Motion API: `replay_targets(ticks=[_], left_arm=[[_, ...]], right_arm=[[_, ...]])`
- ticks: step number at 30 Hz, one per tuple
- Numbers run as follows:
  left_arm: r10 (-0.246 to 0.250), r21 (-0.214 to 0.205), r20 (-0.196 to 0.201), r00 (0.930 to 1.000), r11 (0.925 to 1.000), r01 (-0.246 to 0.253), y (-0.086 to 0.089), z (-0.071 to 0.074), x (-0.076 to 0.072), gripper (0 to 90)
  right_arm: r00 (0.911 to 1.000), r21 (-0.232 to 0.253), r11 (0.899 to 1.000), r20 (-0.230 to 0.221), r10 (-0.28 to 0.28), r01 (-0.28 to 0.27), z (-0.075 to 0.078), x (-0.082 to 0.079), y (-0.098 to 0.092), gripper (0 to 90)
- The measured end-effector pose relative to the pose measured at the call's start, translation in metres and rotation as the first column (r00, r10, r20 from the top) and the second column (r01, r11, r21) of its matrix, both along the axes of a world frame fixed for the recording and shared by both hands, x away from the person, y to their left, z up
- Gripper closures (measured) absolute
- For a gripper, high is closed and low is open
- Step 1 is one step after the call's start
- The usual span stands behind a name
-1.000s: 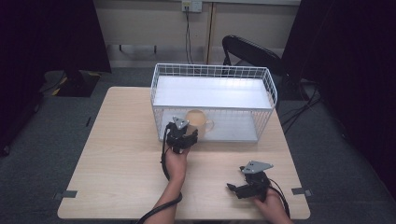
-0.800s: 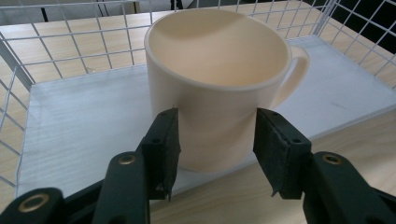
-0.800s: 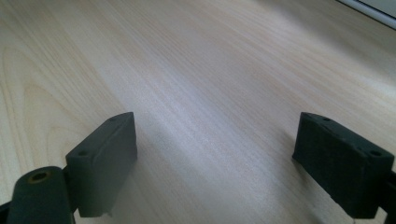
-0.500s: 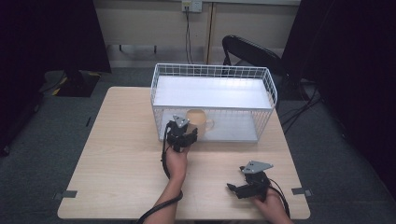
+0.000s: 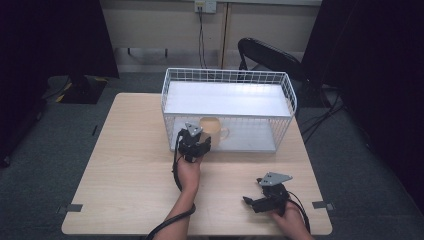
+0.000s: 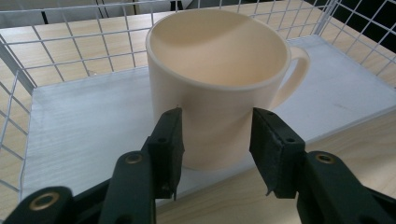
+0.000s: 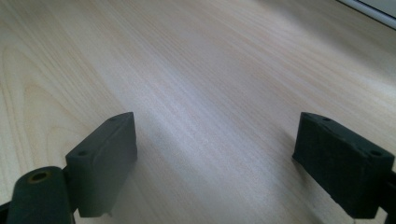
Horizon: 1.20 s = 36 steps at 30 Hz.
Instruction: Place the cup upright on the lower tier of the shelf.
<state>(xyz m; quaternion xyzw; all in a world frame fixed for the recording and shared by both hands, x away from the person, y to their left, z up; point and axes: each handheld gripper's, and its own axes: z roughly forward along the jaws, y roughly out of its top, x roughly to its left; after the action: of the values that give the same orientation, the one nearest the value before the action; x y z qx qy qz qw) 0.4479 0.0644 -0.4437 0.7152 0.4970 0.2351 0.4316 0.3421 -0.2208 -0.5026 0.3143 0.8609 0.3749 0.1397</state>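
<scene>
My left gripper (image 6: 217, 154) sits at the open front side of the white wire basket (image 5: 290, 95), and the cream mug (image 6: 219, 88) stands upright straight ahead of it, on the basket's white floor close to the front left corner. My jaws flank the lower part of the mug's wall: the left one looks to be touching it, while the right one seems to stand a sliver off, so I judge the grip set at mug width but not firmly closed. The handle (image 6: 294, 74) points off to the right of the jaws, clear of them, so any squeeze lands on the round body. My right gripper (image 5: 268, 199) rests near the desk's (image 5: 125, 165) front right corner, jaws spread wide over bare wood and holding nothing, well apart from the mug; the left is plainly the nearer hand.
</scene>
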Motion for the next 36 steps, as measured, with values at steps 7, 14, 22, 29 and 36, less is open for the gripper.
replay_targets(ticks=[7, 14, 22, 29, 36], left_arm=[[-0.001, -0.001, 0.004, 1.0000, 1.0000, 0.001, 0.001, 0.000, 0.000, 57.4], [0.000, -0.003, 0.000, 1.0000, 1.0000, 0.000, 0.000, 0.000, 0.002, 58.5], [0.008, -0.010, 0.001, 1.0000, 0.9999, -0.008, 0.001, 0.000, 0.003, 58.1], [-0.016, -0.023, -0.004, 0.9999, 0.9996, 0.016, 0.009, 0.002, -0.002, 34.6], [-0.061, -0.034, -0.014, 0.9980, 0.9976, 0.061, 0.018, -0.004, -0.008, 23.3]], right_arm=[[1.0000, 0.000, 1.000, 0.000, 0.000, 0.000, 0.000, 0.000, 0.000, 12.5], [1.0000, 0.000, 1.000, -0.001, 0.002, -0.002, 0.000, 0.001, 0.000, 12.5], [1.0000, 0.000, 1.000, -0.001, 0.002, -0.002, 0.000, 0.001, 0.000, 12.5], [1.0000, 0.000, 1.000, -0.002, 0.002, -0.002, 0.000, 0.001, 0.000, 12.5], [1.0000, 0.001, 1.000, -0.001, 0.002, -0.002, 0.000, 0.002, 0.001, 12.5]])
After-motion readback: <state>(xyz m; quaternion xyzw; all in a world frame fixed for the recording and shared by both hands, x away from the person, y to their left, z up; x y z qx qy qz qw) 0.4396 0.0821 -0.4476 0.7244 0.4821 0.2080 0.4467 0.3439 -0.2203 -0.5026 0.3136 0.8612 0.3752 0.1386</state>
